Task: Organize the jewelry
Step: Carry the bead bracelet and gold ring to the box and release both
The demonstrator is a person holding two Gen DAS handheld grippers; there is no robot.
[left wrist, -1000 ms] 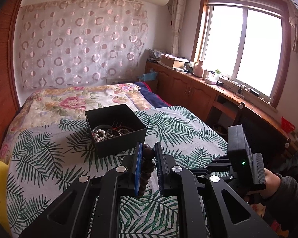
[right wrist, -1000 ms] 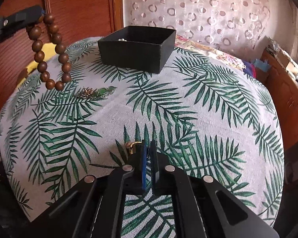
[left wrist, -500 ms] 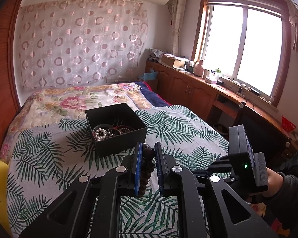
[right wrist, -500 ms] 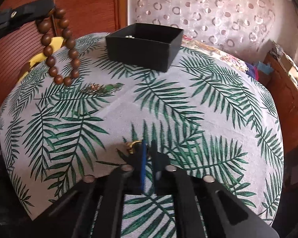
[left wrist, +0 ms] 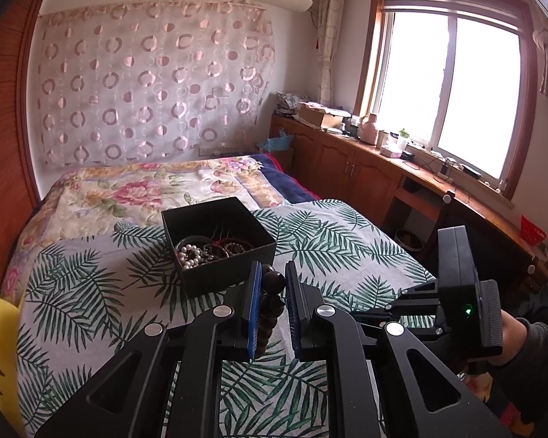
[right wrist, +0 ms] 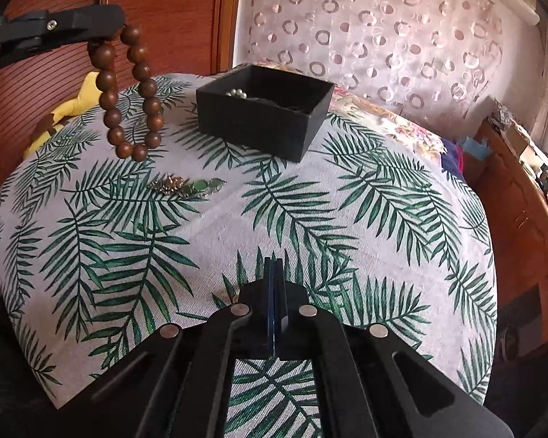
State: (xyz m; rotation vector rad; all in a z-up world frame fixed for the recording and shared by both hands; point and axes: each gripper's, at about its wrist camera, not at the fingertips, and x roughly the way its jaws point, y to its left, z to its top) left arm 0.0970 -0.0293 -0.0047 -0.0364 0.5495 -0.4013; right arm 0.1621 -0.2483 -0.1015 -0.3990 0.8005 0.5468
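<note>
Above leaf-print cloth (right wrist: 347,219), left gripper (left wrist: 270,284) dangles gripped wooden bracelet (right wrist: 131,98); right gripper (right wrist: 274,273) jaws clenched, tilted down.

A bed (right wrist: 347,226) carried everything. A grey cloth printed with green palm leaves (left wrist: 91,292) covered its near part; beyond that lay a floral quilt (left wrist: 135,193), with a dark blue blanket (left wrist: 285,182) along the bed's window-side edge. A black open box (right wrist: 263,124) stood on the leaf cloth toward the quilt end, with pearl beads and dark bracelets inside. A green and gold jewelled piece (right wrist: 186,185) lay flat on the cloth, near the box on the side toward the wooden wall. Something yellow (right wrist: 80,98) rested at that edge.
</note>
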